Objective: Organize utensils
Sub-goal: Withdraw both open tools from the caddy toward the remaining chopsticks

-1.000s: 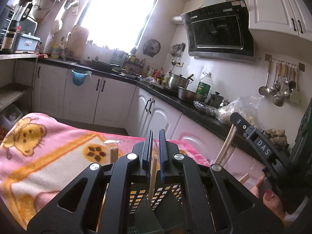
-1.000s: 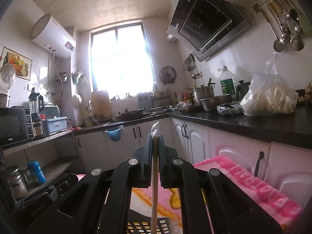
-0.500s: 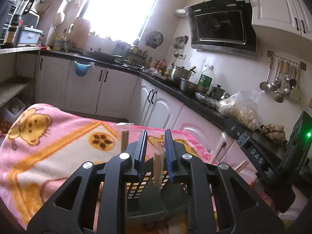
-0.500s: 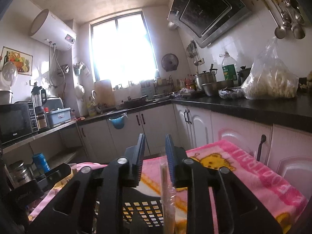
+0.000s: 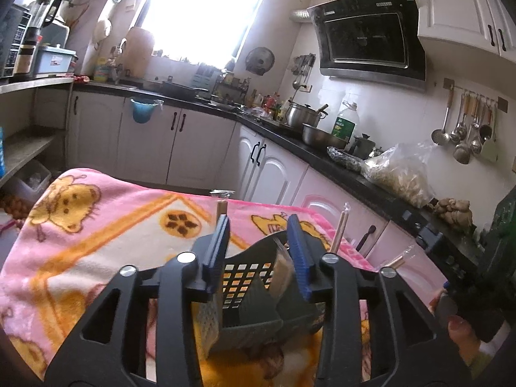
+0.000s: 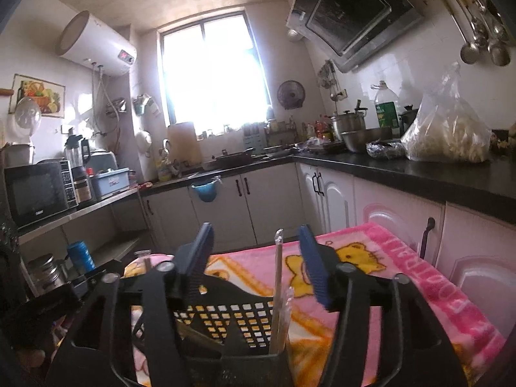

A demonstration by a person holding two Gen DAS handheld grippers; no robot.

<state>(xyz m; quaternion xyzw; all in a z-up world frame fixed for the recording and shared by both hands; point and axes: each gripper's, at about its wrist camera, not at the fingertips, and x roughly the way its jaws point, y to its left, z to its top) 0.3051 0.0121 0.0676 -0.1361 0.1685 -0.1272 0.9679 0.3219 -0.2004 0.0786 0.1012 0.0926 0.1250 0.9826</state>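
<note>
On the pink blanket (image 5: 96, 225), a black caddy (image 5: 248, 274); both grippers' fingers spread wide.

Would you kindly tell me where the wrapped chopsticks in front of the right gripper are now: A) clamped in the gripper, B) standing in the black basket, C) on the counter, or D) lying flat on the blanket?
B: the chopsticks stand upright in the basket, between the open jaws of the right gripper, touching neither.
</note>
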